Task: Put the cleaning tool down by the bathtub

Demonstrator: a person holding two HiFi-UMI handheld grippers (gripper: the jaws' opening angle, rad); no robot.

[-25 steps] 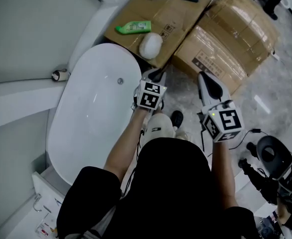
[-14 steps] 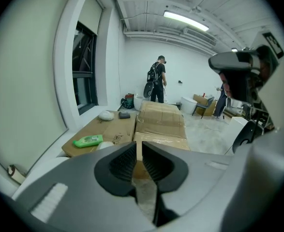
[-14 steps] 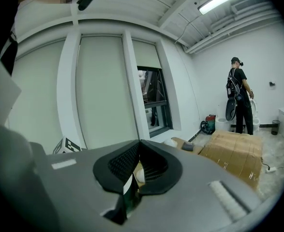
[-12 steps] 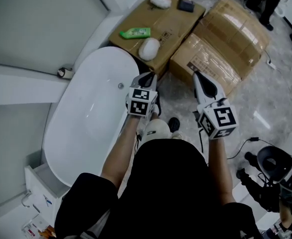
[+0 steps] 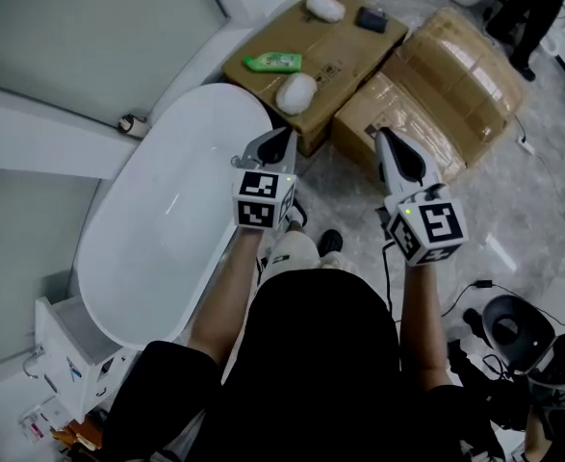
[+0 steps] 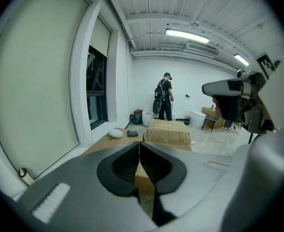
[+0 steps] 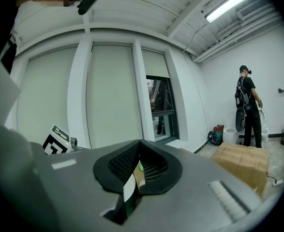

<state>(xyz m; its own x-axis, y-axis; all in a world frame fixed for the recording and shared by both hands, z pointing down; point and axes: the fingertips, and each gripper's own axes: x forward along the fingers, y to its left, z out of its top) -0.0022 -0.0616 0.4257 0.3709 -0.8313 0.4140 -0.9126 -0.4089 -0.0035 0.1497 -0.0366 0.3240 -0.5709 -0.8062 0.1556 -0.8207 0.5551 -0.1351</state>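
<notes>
The white oval bathtub (image 5: pixel 157 229) lies at the left of the head view. Two white fluffy cleaning pads (image 5: pixel 296 92) (image 5: pixel 325 8) and a green bottle (image 5: pixel 274 62) rest on a flat cardboard box (image 5: pixel 335 51) just beyond the tub's far end. My left gripper (image 5: pixel 285 135) hovers over the tub's right rim, shut with nothing between its jaws (image 6: pixel 139 143). Level with it over the floor, my right gripper (image 5: pixel 384 136) is also shut and empty (image 7: pixel 140 141). Neither gripper touches the pads or the bottle.
A larger taped cardboard box (image 5: pixel 446 85) stands right of the flat one, with a small dark object (image 5: pixel 370 19) on the flat box. A person (image 6: pixel 164 96) stands at the far wall. Cables and black equipment (image 5: pixel 513 320) lie at the lower right, a white cabinet (image 5: pixel 70 364) at the lower left.
The left gripper has drifted left from the floor beside the tub to over its rim. The right gripper has hardly moved. The boxes now sit higher in the head view.
</notes>
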